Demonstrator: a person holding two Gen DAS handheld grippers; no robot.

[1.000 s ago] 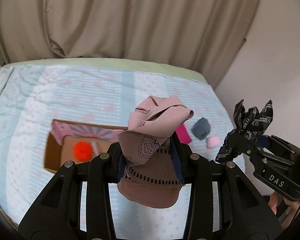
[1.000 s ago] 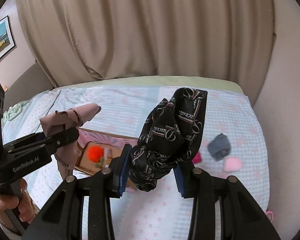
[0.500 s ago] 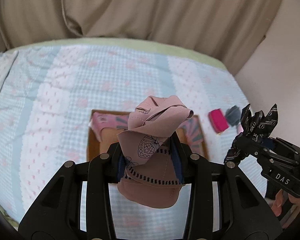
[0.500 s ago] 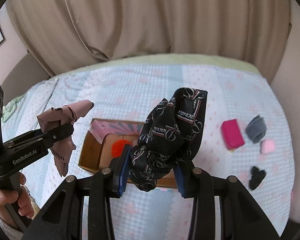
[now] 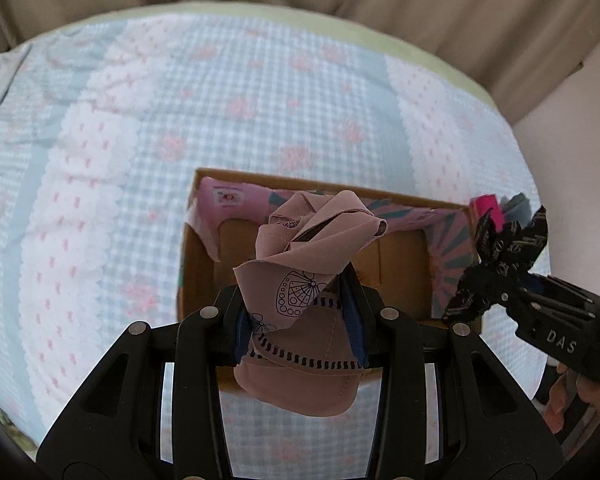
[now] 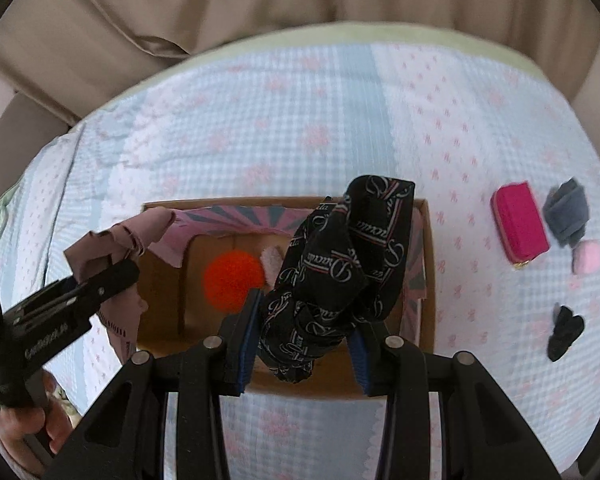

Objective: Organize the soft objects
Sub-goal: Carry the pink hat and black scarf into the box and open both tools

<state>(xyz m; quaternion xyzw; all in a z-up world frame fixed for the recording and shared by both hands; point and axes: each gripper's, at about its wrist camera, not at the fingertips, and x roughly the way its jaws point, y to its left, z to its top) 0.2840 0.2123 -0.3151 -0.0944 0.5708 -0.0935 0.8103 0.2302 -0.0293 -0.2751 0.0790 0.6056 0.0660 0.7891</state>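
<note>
— What is each hand carrying over the bed?

— The left gripper [image 5: 298, 316] has its jaws pinching a dusty-pink printed cloth [image 5: 308, 276], bunched and standing up between the blue pads. The right gripper [image 6: 306, 334] has its jaws clamped on a black scarf [image 6: 340, 276] with pale script lettering, crumpled into a thick twist. Both bundles hang above an open cardboard box [image 6: 428, 280] lying on the bed.

— And inside the box?

— An orange pom-pom [image 6: 232, 278] sits on the box floor, with a small pale-pink fuzzy piece [image 6: 271, 260] just beside it, half hidden behind the scarf. The box flaps, printed in pink with dark rays [image 5: 448, 248], are folded inward.

— Anything left outside?

— To the right of the box, on the blue-and-white checked bedspread [image 6: 300, 120], lie a magenta pouch [image 6: 520, 226], a folded grey cloth [image 6: 566, 212] touching it, a light-pink block [image 6: 587, 257] just below the grey one, and a small black item [image 6: 564, 332] nearer the bed's edge.

— Behind all that?

— A beige curtain [image 6: 260, 4] hangs along the far side of the bed. The person's fingers show on both gripper handles at the frame edges.
</note>
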